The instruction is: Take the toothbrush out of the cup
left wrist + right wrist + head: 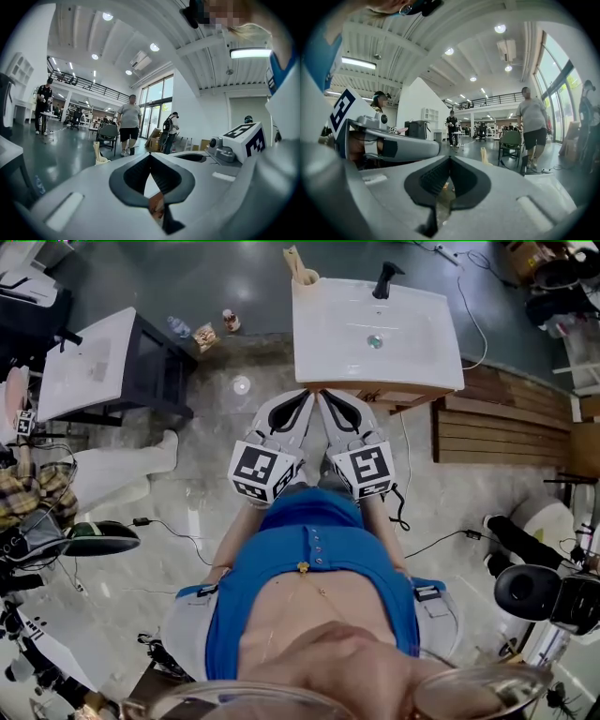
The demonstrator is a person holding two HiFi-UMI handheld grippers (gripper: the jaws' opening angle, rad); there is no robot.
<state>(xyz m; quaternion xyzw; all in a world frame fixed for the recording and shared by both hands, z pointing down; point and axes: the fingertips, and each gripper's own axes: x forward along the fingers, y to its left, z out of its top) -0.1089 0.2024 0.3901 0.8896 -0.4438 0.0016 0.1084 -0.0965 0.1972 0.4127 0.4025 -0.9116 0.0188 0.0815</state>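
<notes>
A beige cup with a pale toothbrush standing in it sits on the far left corner of a white washbasin. Both grippers are held side by side in front of the basin's near edge, pointing at it and well short of the cup. The left gripper is shut with nothing in it, and so is the right gripper. In the left gripper view the cup and toothbrush stand left of the closed jaws. In the right gripper view the toothbrush shows right of the closed jaws.
A black tap stands at the basin's back. A white table is on the left, wooden boards on the right, small bottles on the floor. Cables cross the floor. A person and a chair stand beyond.
</notes>
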